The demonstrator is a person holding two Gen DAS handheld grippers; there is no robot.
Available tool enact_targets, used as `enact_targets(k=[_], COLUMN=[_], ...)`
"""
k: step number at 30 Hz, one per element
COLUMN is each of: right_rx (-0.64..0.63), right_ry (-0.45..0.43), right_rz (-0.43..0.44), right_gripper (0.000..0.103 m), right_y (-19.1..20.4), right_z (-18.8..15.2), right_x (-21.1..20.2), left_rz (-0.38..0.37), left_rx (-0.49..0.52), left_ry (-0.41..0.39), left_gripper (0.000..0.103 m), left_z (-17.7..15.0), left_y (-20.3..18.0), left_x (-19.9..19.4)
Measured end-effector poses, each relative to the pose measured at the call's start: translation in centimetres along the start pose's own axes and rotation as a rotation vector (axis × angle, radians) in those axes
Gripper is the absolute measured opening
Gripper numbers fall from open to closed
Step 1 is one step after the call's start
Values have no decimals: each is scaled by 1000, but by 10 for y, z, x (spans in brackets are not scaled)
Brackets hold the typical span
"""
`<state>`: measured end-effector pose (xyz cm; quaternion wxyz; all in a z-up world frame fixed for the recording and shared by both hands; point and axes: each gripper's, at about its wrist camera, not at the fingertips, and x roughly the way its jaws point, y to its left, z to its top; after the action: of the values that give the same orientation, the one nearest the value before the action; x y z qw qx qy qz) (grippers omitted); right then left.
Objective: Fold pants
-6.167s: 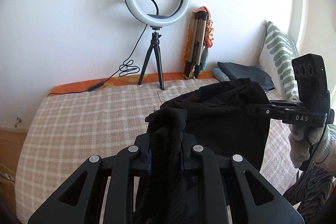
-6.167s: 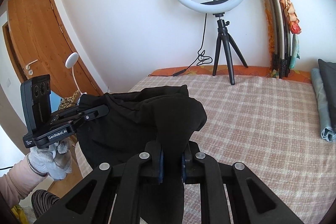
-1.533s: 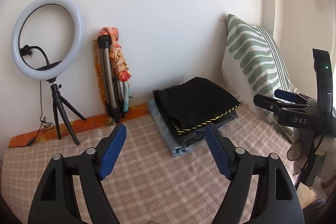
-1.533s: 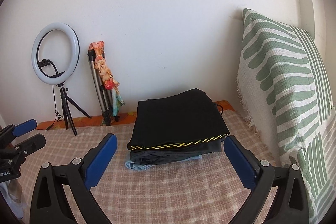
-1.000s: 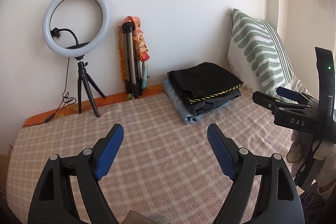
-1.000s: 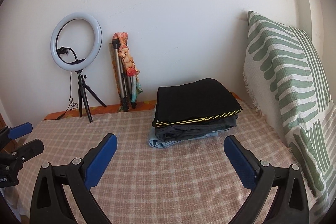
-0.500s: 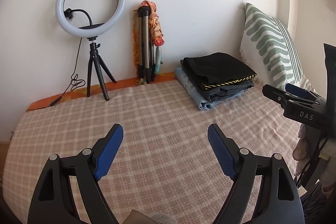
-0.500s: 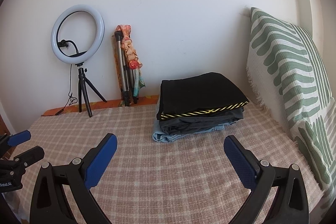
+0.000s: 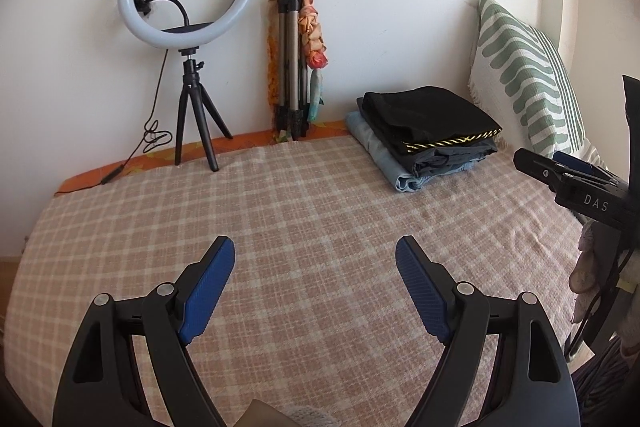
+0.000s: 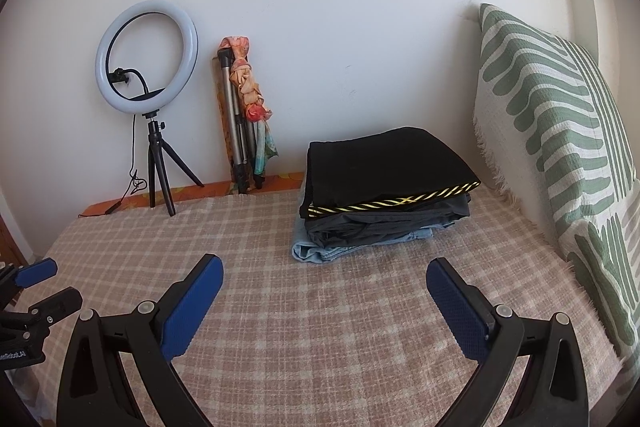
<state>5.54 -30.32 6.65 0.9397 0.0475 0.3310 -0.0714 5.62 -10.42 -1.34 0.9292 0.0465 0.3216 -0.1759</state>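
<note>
Black folded pants [image 10: 384,169] with a yellow striped band lie on top of a stack of folded clothes [image 9: 430,133] at the bed's far right, near the wall. Grey and light blue garments [image 10: 320,249] lie under them. My left gripper [image 9: 314,259] hangs open over the checked bedspread [image 9: 280,211], nothing between its blue pads. My right gripper [image 10: 324,279] is open too, empty, well short of the stack. The right gripper's body [image 9: 580,187] shows at the right edge of the left wrist view, and the left gripper's tips [image 10: 36,287] at the left edge of the right wrist view.
A ring light on a small tripod [image 9: 186,27] stands at the back wall with its cable trailing left. A folded tripod with a scarf [image 9: 296,59] leans beside it. A green striped pillow [image 10: 560,147] stands against the right wall. A gloved hand [image 9: 588,267] holds the right gripper.
Both grippers, earlier shut on the black pants, now hang open and empty. Over the last second both views drew back and sank slightly; the left view swung left, so the stack sits farther right.
</note>
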Motion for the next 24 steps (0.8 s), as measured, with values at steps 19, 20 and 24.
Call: enact_targets(k=[19,20,24], right_rx=[-4,-4,-4], right_ry=[12,13,14], right_rz=[-4,-3,-3], right_gripper=[103,103,103], right_y=[1,1,2], right_z=[-3,-3,-3], right_x=[2,2,2], left_rz=[-15,-16,-19], left_rx=[5,5,9], left_ry=[9,9,6], left_gripper=[83,83,83], left_z=[-1,-1,-1], left_y=[-3,-3,-4], left_x=[1,1,0])
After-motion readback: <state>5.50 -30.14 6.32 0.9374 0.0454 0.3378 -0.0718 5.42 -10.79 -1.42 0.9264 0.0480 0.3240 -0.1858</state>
